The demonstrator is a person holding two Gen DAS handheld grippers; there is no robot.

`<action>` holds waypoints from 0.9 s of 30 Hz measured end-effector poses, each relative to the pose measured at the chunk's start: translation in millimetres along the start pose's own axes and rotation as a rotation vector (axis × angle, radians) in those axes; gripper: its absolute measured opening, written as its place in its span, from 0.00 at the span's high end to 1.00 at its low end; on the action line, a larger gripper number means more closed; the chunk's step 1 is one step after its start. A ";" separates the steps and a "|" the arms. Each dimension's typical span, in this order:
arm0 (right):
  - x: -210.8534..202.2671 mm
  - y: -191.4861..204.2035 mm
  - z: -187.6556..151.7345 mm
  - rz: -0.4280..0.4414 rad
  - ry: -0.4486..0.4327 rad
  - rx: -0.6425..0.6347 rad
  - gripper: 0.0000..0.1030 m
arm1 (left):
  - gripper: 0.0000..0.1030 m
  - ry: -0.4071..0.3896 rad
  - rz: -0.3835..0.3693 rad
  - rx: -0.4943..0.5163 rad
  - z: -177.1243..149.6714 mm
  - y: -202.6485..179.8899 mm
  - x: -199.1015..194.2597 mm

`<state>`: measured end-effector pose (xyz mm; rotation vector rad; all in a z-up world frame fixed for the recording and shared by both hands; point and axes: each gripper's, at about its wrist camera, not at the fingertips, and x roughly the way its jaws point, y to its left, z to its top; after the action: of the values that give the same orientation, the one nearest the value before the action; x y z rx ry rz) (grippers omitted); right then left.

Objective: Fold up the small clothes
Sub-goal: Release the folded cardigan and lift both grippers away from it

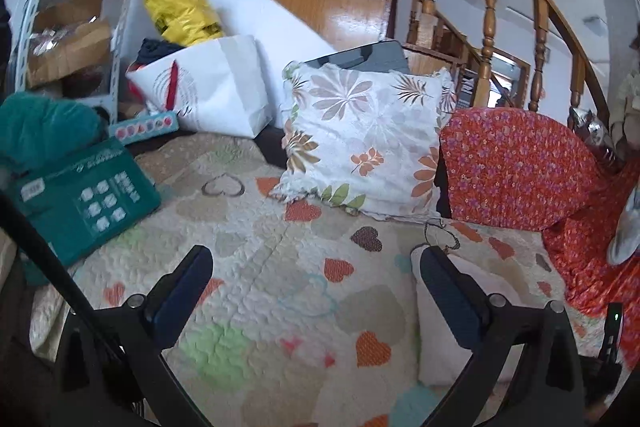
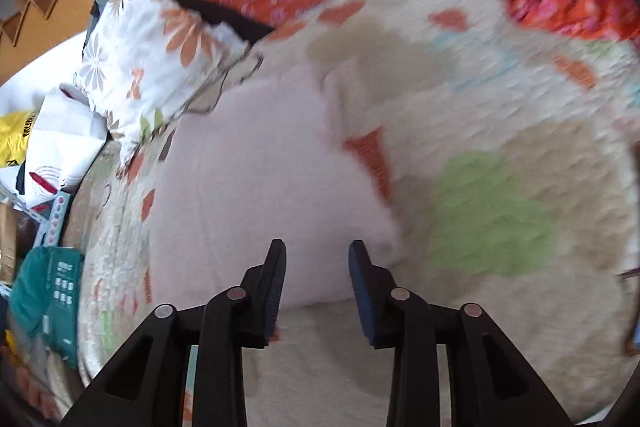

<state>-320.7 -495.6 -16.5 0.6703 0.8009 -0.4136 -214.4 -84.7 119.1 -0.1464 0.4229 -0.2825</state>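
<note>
While both grippers gape — pale garment (image 2: 256, 195) flat on quilt (image 2: 500, 187), untouched.

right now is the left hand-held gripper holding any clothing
No, the left hand-held gripper stands wide open with only the heart quilt showing between its fingers, and the pale garment lies off to its right side.

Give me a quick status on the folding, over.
Left tongs wide open, empty, above the quilt. Right tongs part open over the pale pink garment, pads not pressing it. Floral pillow lies beside the garment.
</note>
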 end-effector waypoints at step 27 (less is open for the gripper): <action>-8.7 98.6 -16.7 0.155 0.032 -0.339 0.59 | 0.00 0.250 0.041 0.079 -33.4 -33.1 -10.0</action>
<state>-278.3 -412.3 20.0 0.4194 0.8195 -0.1213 -245.1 -115.8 99.3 -0.0245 0.6612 -0.2774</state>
